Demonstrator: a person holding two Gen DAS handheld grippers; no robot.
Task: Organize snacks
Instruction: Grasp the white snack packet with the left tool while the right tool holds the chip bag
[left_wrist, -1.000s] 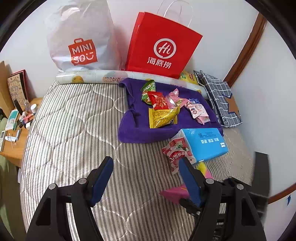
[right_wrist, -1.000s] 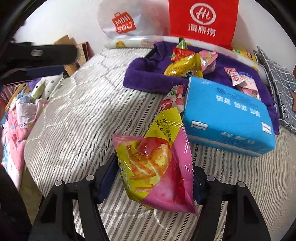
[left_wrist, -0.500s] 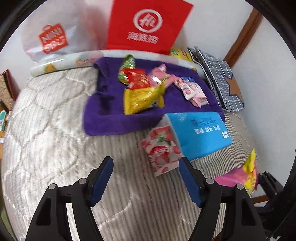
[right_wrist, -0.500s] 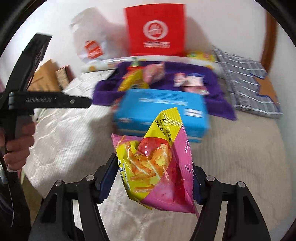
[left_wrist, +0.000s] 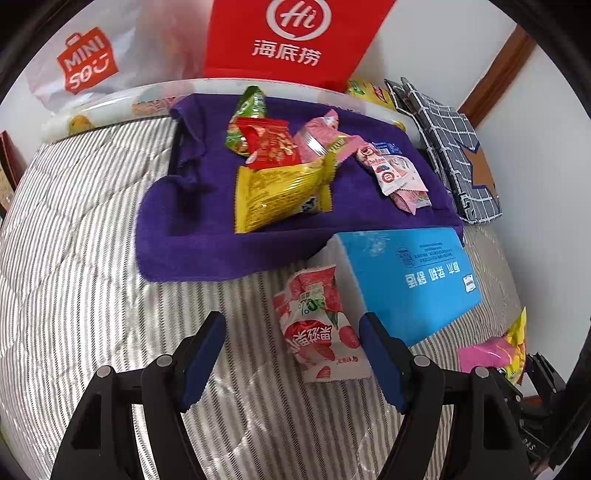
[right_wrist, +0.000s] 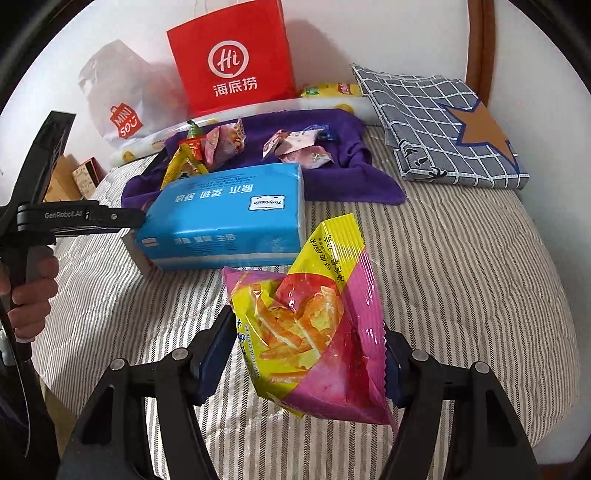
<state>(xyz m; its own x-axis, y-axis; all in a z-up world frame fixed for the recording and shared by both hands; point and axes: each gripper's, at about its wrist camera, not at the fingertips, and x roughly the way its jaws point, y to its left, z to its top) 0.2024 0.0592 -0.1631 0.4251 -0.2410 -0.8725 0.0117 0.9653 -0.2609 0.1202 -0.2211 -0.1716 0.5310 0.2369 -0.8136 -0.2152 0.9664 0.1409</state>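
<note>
A red-and-white strawberry snack packet (left_wrist: 317, 332) lies on the striped mattress (left_wrist: 74, 258), beside a blue tissue pack (left_wrist: 406, 277). My left gripper (left_wrist: 291, 321) hovers over it with jaws opening. The packet sits between them, nearer the right finger, and the pads do not press it. My right gripper (right_wrist: 308, 332) is shut on a pink-and-yellow sweet potato stick bag (right_wrist: 314, 314), held above the mattress in front of the tissue pack (right_wrist: 229, 214). A purple towel (left_wrist: 192, 229) carries a yellow bag (left_wrist: 277, 195), a red packet (left_wrist: 269, 147) and several smaller snacks.
A red paper bag (left_wrist: 295, 37) and a white shopping bag (left_wrist: 88, 59) stand against the far wall behind a rolled patterned mat (left_wrist: 122, 110). A folded grey checked cloth (left_wrist: 450, 147) lies at the right. A hand (right_wrist: 29, 306) holds the left gripper's handle.
The left gripper has come closer and lower, so the strawberry packet now lies between its jaws. The right gripper has carried its bag to the right of the tissue pack and rolled.
</note>
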